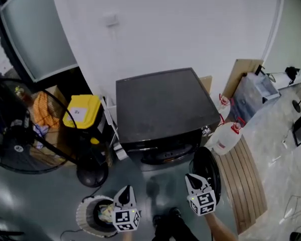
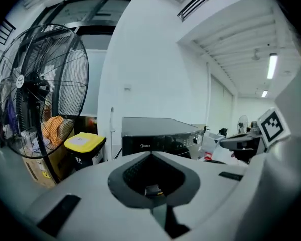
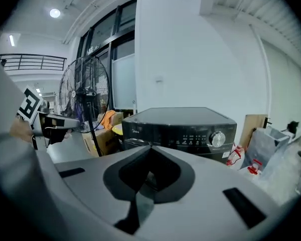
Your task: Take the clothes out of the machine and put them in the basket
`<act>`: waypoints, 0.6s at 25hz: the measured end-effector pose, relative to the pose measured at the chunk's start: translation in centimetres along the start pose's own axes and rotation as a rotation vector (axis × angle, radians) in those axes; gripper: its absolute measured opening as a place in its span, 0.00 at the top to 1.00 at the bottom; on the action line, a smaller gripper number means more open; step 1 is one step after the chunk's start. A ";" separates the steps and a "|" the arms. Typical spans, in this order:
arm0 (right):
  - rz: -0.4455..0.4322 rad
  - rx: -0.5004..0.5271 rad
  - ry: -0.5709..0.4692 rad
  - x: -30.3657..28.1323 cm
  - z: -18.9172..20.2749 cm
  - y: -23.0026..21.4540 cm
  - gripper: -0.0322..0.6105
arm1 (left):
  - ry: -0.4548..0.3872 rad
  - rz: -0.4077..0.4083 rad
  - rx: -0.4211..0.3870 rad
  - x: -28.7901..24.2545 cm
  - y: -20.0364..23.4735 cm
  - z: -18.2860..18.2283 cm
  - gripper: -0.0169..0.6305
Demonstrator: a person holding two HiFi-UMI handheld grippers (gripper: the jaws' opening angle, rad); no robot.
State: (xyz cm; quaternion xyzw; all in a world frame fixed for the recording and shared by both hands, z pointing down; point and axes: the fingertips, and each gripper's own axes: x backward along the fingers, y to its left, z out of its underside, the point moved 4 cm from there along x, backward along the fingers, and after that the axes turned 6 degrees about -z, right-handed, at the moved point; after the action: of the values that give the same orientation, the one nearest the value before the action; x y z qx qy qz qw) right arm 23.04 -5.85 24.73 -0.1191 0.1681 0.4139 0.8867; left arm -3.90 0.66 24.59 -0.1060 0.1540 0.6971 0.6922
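Two handheld grippers are seen side by side before a black front-loading washing machine (image 1: 163, 104), set at 12 o'clock. Left gripper (image 1: 124, 192): jaws pressed together, nothing pinched. Right gripper (image 1: 191, 178): jaws likewise closed, nothing between them. The machine's round dark door (image 1: 210, 159) is swung open at 2 o'clock of the right gripper. A round white ribbed basket (image 1: 82, 216) is noted at 8 o'clock of the left gripper, with pale cloth (image 1: 105, 213) lying inside. Drum contents cannot be made out.
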 end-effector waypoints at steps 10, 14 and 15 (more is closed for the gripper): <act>0.004 0.046 -0.080 3.8 -9.4 -0.2 0.92 | -0.063 -0.012 -0.023 3.1 0.2 -8.0 0.95; 0.007 0.062 -0.102 5.1 -11.5 -0.4 0.92 | -0.091 -0.009 -0.017 3.7 0.0 -10.7 0.95; 0.009 0.066 -0.105 5.4 -11.9 -0.5 0.92 | -0.100 -0.010 -0.010 3.8 -0.1 -11.3 0.95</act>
State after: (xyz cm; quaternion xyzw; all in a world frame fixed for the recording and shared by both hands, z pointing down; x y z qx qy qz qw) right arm 24.30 -6.60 11.76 -0.0670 0.1355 0.4179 0.8959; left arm -4.62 0.18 12.72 -0.0752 0.1151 0.6987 0.7021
